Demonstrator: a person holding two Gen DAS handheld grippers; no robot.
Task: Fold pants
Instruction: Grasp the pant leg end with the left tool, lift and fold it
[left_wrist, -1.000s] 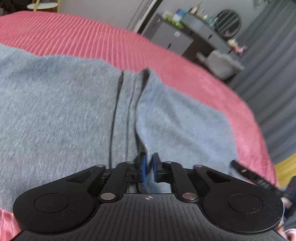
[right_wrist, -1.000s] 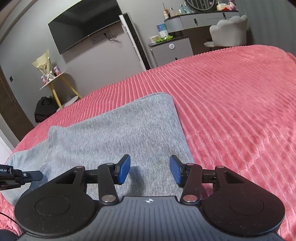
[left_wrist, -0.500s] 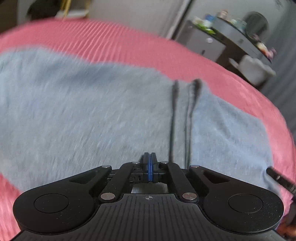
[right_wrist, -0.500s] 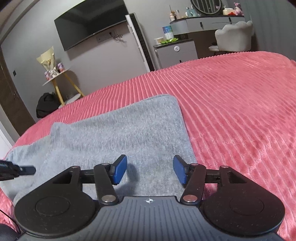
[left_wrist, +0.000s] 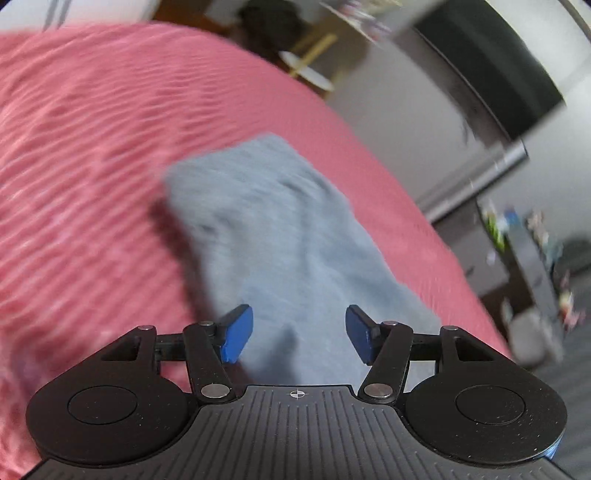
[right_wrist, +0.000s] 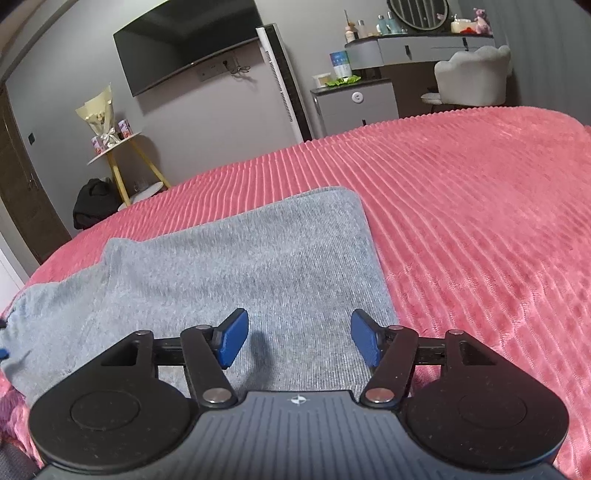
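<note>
Grey knit pants (right_wrist: 236, 266) lie flat on a pink ribbed bedspread (right_wrist: 480, 206), reaching from the right wrist view's centre to its left edge. My right gripper (right_wrist: 299, 341) hovers just above their near part, its jaws opening and nothing between the blue pads. In the blurred, tilted left wrist view the pants (left_wrist: 280, 236) run away from me as a narrow strip. My left gripper (left_wrist: 299, 338) is over their near end, jaws opening, pads clear of the cloth.
The bedspread (left_wrist: 92, 166) stretches wide on all sides of the pants. Past the bed's far edge stand a wall-mounted television (right_wrist: 184, 44), a side table with yellow legs (right_wrist: 125, 162), a grey cabinet (right_wrist: 354, 107) and a white chair (right_wrist: 469, 81).
My left gripper went from shut to open, swung sideways and rolled, so its view now looks along the pants. The right gripper's jaws widened a little while it stayed put.
</note>
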